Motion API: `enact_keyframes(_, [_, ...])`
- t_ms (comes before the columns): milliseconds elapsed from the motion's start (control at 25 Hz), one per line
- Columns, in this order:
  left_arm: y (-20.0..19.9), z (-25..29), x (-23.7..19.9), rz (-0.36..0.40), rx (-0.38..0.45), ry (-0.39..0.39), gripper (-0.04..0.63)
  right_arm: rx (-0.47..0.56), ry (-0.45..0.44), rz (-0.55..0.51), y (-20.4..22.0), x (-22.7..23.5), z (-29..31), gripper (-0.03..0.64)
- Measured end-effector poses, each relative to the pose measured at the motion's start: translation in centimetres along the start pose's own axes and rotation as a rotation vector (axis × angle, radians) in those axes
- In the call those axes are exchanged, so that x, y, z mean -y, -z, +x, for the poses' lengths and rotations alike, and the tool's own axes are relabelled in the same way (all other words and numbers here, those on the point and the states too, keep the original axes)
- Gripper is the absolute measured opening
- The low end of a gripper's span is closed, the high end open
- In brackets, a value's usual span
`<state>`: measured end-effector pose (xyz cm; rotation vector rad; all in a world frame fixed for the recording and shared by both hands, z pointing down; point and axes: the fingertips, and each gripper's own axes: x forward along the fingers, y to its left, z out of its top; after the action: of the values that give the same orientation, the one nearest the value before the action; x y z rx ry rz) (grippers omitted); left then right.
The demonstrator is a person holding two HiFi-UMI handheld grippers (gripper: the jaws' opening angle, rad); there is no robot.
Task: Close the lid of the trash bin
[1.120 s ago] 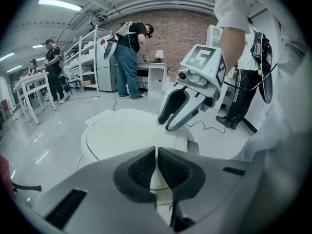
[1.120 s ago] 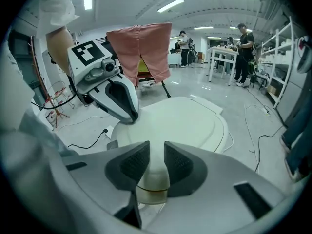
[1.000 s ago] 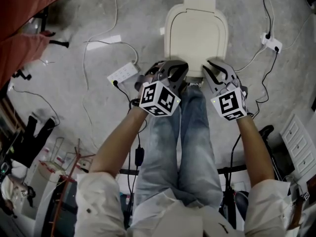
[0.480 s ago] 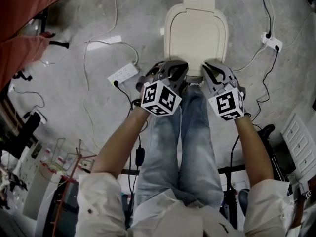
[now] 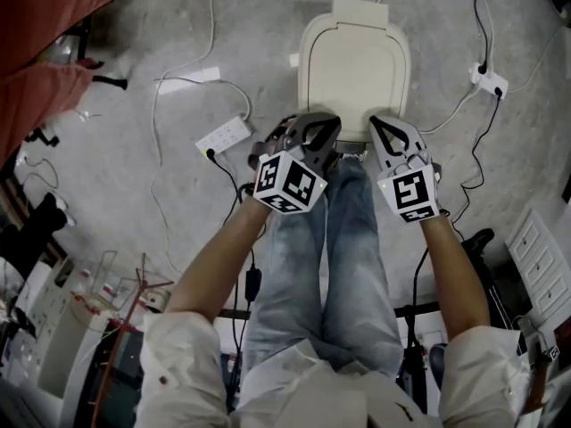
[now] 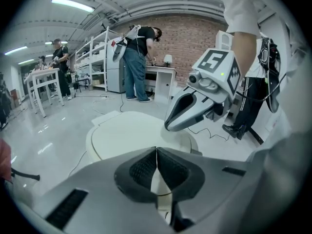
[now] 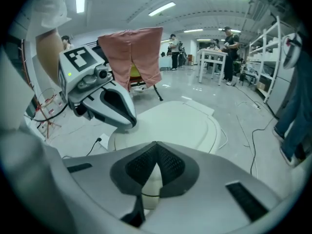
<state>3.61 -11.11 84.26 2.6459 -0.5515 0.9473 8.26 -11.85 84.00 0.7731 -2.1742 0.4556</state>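
Left tongs (image 6: 156, 152) closed | right tongs (image 7: 156, 145) just closed, empty | lid (image 5: 355, 61) down | cabled grey floor (image 5: 259, 52)

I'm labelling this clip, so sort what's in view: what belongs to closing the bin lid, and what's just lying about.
Job in hand:
- trash bin, lid down
- left gripper, shut, empty
- right gripper, jaws just closed, nothing between them

Lying about:
- power strip
- second power strip
- red cloth
- drawer unit
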Motion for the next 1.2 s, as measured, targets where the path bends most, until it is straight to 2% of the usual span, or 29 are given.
enact_keyframes(200, [-4.3,-3.3,-2.3,-0.110,0.101,-0.095,0.026,0.153,0.130,0.198,-4.9,2.7,-4.0,0.018])
enact_keyframes(360, [-10.5,-7.9,-3.7,-0.174,0.216,-0.171,0.026,0.279,0.224,0.330,-10.1,5.0,-9.4,0.018])
enact_keyframes(480, [-16.0,-12.4,-3.7,-0.208,0.285,-0.226,0.026,0.360,0.286,0.389,-14.5,6.0,-14.9,0.018])
enact_keyframes(760, [-28.0,-24.6,-2.3,-0.244,0.415,-0.304,0.026,0.497,0.365,0.461,-23.6,5.1,-28.9,0.018])
enact_keyframes(880, [-32.4,-29.2,-1.7,-0.247,0.455,-0.346,0.026,0.545,0.395,0.451,-26.5,4.6,-34.4,0.018])
enact_keyframes(1040, [-38.0,-35.3,-1.4,-0.187,0.528,-0.410,0.026,0.622,0.444,0.409,-30.7,4.5,-40.7,0.017])
enact_keyframes(1200, [-40.9,-40.1,-0.2,-0.153,0.587,-0.460,0.026,0.665,0.494,0.397,-32.1,3.1,-46.3,0.018])
